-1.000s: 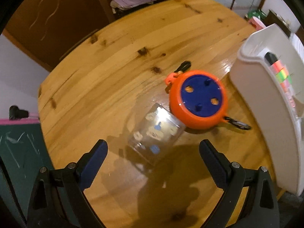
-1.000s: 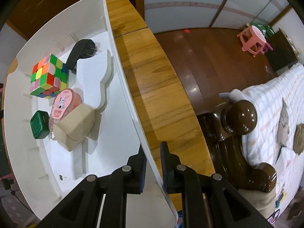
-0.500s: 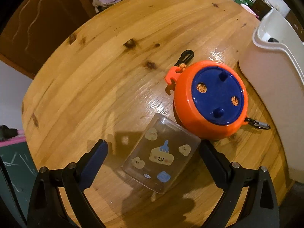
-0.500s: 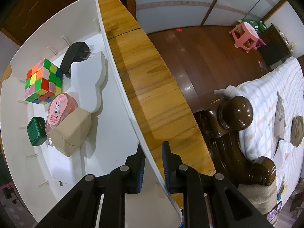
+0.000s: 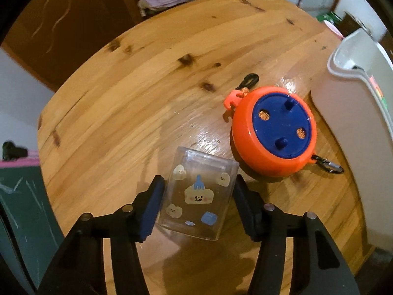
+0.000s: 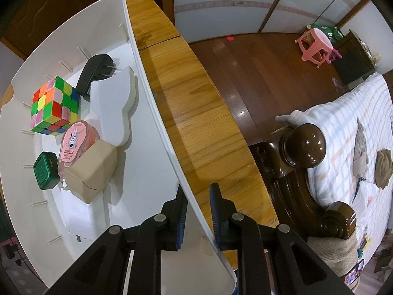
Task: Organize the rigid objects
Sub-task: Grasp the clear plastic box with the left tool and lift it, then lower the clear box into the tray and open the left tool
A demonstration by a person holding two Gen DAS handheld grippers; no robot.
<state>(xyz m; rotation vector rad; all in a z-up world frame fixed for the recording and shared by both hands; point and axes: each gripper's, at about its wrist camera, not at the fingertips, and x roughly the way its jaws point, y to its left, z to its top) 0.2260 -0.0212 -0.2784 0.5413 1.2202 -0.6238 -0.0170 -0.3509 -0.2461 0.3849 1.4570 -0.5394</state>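
A clear plastic box [image 5: 196,211] with cartoon stickers lies on the round wooden table [image 5: 147,98], between the fingers of my left gripper [image 5: 199,179]. The jaws are closing, and both pads meet the box's long sides. An orange reel [image 5: 275,132] with a blue lid and clips sits just right of it. In the right wrist view my right gripper [image 6: 198,188] is shut on the side wall of the white bin [image 6: 147,103]. The bin holds a colour cube [image 6: 52,105], a black plug [image 6: 94,73], a pink round tin [image 6: 75,142], a beige box [image 6: 92,172] and a green box [image 6: 45,170].
The white bin [image 5: 343,113] stands at the table's right edge, close to the reel. Beyond that edge are a dark wooden bedpost [image 6: 304,145], a bed [image 6: 356,135] and a pink stool [image 6: 316,44]. A brown cabinet [image 5: 61,24] stands behind the table.
My left jaws have come in from wide apart onto the clear box, which has turned to line up with the fingers. The right gripper has kept its hold on the bin wall.
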